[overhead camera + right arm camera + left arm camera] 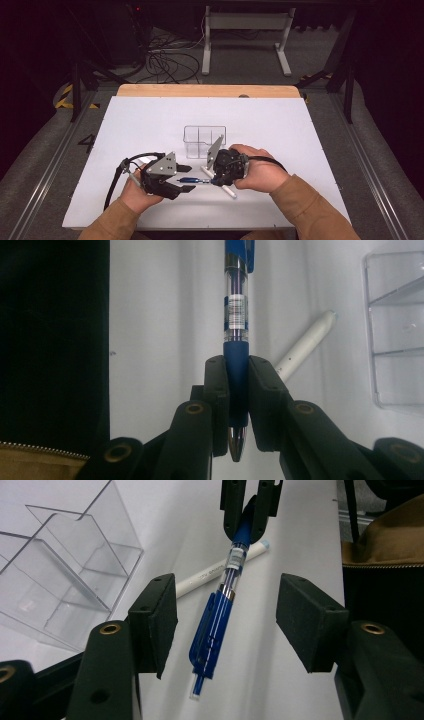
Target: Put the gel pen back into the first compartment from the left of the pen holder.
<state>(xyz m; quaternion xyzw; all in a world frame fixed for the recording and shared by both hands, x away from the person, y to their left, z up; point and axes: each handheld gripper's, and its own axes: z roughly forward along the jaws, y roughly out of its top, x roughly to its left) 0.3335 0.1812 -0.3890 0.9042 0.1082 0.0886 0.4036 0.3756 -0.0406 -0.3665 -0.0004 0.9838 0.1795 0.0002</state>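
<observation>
The right gripper is clamped on the blue pen, its two black pads pressing the dark rubber grip section just above the metal tip, so the pen is held clear of the table and points across toward the other hand. The left gripper stands spread on either side of the pen's clip end, with the pen between its pads but touching neither of them; daylight shows on both sides of the barrel. Judging from this, the pick-up is done and a handover or two-handed hold is only half made: the left jaws have yet to close on the barrel, and the pen has yet to go anywhere.

Just beyond the pen a white marker lies flat on the white table, untouched, partly under the pen's line. Farther out stands the clear plastic organizer with its divided compartments, all of them empty as far as can be seen, so if the pens belong there, both are still left to place.

A small printed label wraps the pen's clear barrel, and faint grey print runs along the marker, but neither is sharp enough to read
</observation>
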